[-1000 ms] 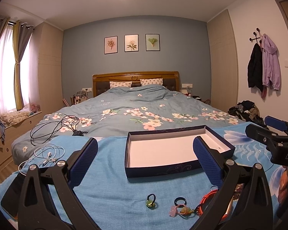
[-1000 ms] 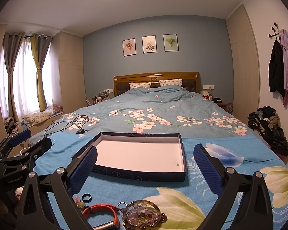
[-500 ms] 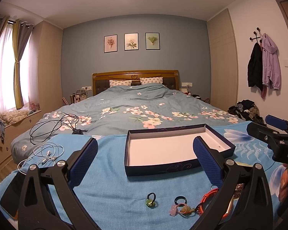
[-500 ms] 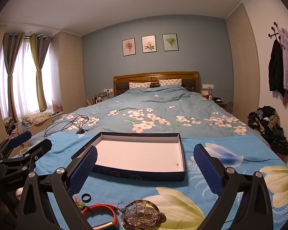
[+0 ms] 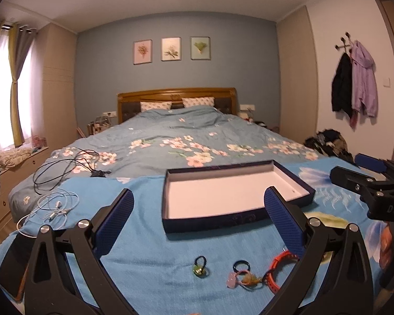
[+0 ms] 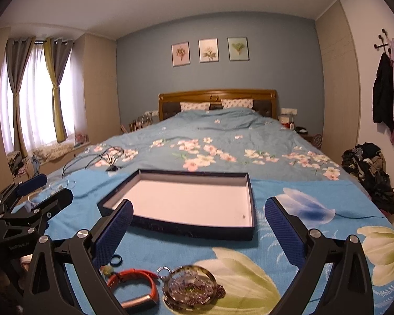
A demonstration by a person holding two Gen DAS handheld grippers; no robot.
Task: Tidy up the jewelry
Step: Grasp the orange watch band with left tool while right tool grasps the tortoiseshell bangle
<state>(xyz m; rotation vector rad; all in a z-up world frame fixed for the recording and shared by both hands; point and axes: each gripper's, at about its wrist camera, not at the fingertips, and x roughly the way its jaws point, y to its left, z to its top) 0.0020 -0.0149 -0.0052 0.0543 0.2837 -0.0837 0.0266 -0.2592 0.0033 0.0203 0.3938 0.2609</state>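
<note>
A shallow dark blue box (image 5: 239, 220) (image 6: 176, 229) with a white bare floor lies on the blue cloth. Nearer to me lies the jewelry: a green charm on a black loop (image 5: 200, 266), a black ring (image 5: 241, 264) (image 6: 116, 259), a pink and amber charm string (image 5: 243, 279), an orange band (image 5: 275, 270) (image 6: 134, 286) and a round glass-topped case (image 6: 190, 286). My left gripper (image 5: 198, 225) hangs open above the small pieces. My right gripper (image 6: 198, 227) is open over the band and the case. Neither holds anything.
Black cables (image 5: 65, 165) and a white earphone cord (image 5: 52, 204) lie left on the bed. A dark phone (image 5: 15, 262) sits at the cloth's left edge. A heap of clothes (image 6: 367, 168) lies by the right wall under hanging jackets (image 5: 354, 84).
Both views have dipped slightly; the box and jewelry sit a little higher in frame. Nothing was taken hold of or let go.
</note>
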